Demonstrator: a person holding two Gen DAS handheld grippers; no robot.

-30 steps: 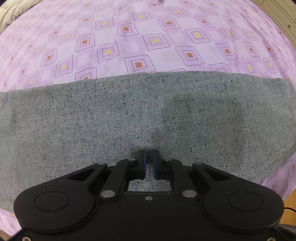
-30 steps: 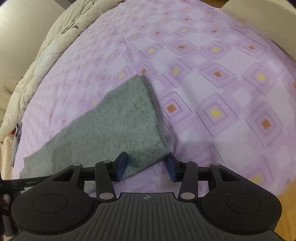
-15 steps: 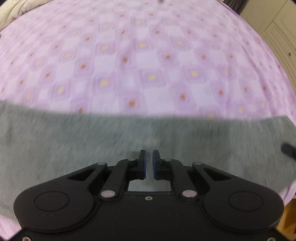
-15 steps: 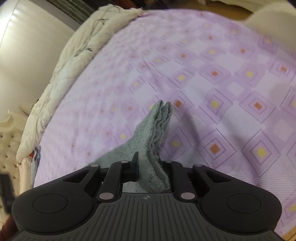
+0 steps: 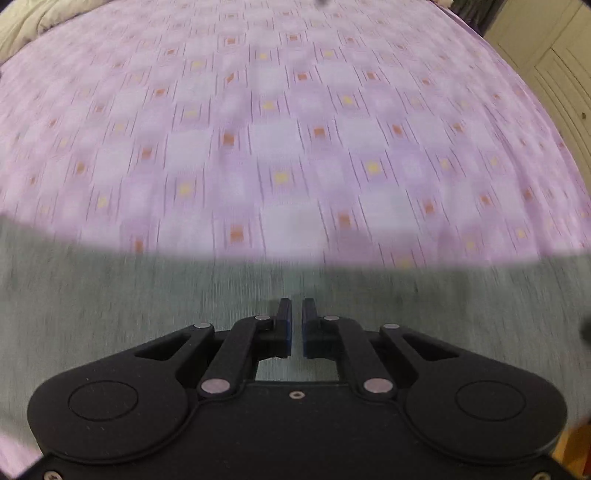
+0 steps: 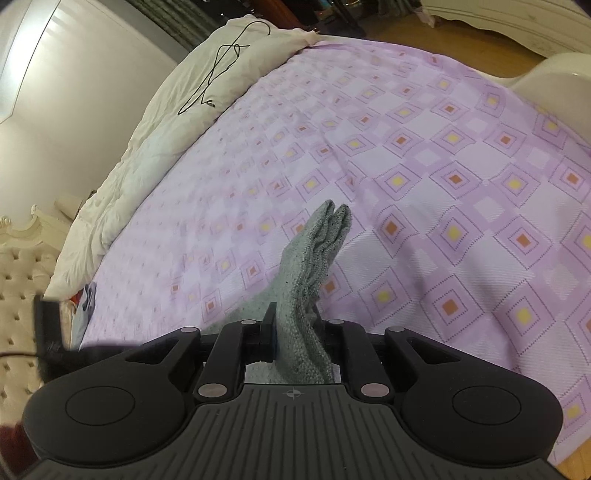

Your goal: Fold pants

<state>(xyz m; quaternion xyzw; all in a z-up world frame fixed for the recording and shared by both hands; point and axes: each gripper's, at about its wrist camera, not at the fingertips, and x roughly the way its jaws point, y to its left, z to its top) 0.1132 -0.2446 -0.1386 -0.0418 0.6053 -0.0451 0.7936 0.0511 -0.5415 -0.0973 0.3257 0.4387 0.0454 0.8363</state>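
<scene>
The left gripper (image 5: pixel 296 325) is hovering over the grey pants (image 5: pixel 110 314), its two fingers (image 5: pixel 283 325) standing nearly together with only a narrow slit between them — whether any cloth is caught there is not showing. The pants are stretching as a blurred band across the lower view, and beyond them the purple patterned bedsheet (image 5: pixel 295 129) is filling the rest — all smeared

A purple checked bedspread (image 6: pixel 424 158) filled most of both views. In the right wrist view a cream duvet (image 6: pixel 192 96) lay bunched along its upper left edge, a black cable (image 6: pixel 218 70) on it. A pale wall (image 6: pixel 74 92) rose upper left, a tufted headboard (image 6: pixel 18 295) stood lower left, and wood floor (image 6: pixel 424 22) showed at top.
</scene>
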